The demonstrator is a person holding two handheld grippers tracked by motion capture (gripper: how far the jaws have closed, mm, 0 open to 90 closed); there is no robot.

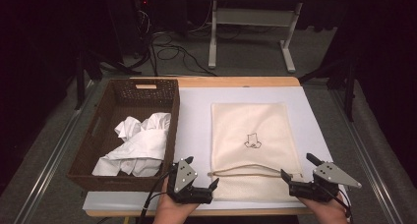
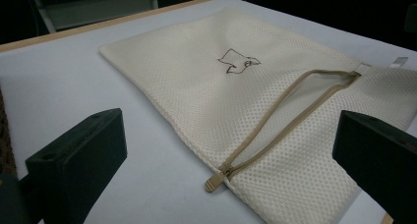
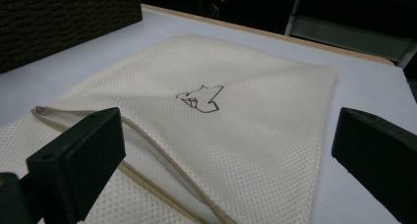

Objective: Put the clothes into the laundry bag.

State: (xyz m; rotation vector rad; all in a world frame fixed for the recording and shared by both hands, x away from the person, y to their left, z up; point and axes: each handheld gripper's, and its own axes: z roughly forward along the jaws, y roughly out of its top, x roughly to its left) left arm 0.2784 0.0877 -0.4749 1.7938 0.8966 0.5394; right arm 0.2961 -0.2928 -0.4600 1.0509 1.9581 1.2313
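Mesh bag [image 1: 253,140] flat on table, zipper [image 2: 290,103] partly unzipped. Left gripper [image 1: 202,177] and right gripper [image 1: 300,172] flank it, jaws wide, empty. Best pinch one zipper edge each, lift apart evenly.

no readable text or numbers, small dark outline emblem [image 1: 253,142] on cream mesh bag [image 1: 246,121]

This looks like a lab or test room: a work table [image 1: 236,81] under a pale mat [image 1: 196,116] stands on grey carpet, with loose cables [image 1: 172,52] and a white desk frame [image 1: 251,32] in the dark behind.
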